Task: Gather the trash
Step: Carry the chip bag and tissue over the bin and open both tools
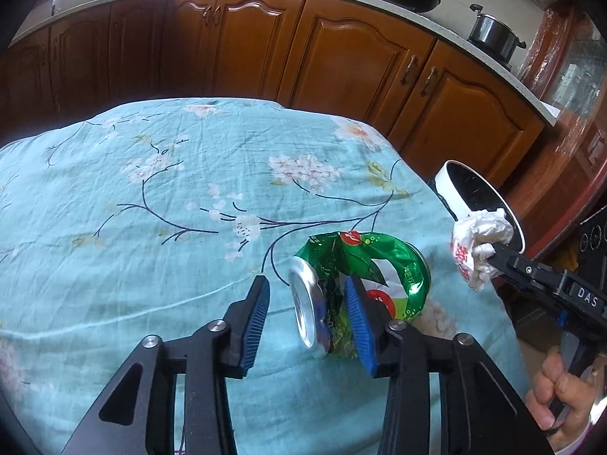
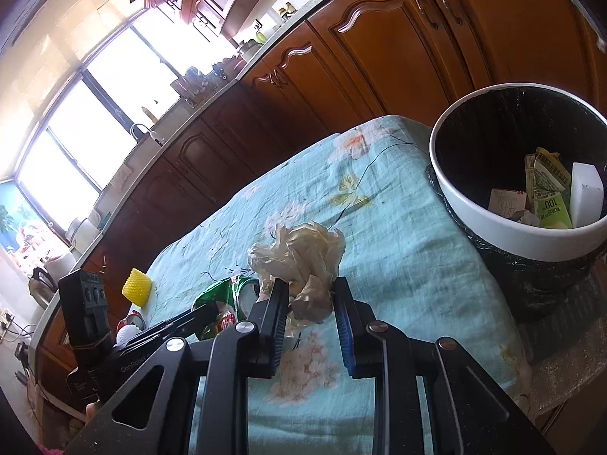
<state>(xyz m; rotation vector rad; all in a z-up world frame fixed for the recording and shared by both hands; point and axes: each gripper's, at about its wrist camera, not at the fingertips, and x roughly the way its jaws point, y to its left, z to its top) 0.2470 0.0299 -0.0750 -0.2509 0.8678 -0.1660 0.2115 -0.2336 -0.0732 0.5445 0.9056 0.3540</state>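
Observation:
A crushed green soda can (image 1: 364, 265) lies on the teal floral cloth (image 1: 151, 189), its silver end toward my left. My left gripper (image 1: 306, 282) is open around it: the right pad (image 1: 358, 322) rests against the dented middle, while the left pad (image 1: 258, 318) stands clear of the silver end. To the right, my right gripper (image 1: 497, 258) is shut on a crumpled white paper wad (image 1: 474, 250), held above the cloth near the bin (image 1: 447, 185). The right wrist view shows the wad (image 2: 303, 261) pinched between the fingers of the right gripper (image 2: 310, 282), and the can (image 2: 224, 292) beside them.
The white-rimmed bin (image 2: 493, 227) with a black liner stands off the table's far right corner and holds several scraps. A yellow ribbed object (image 2: 137, 287) lies further left on the cloth. Brown cabinets (image 1: 341, 57) run behind the table. A hand (image 1: 561, 394) grips the right handle.

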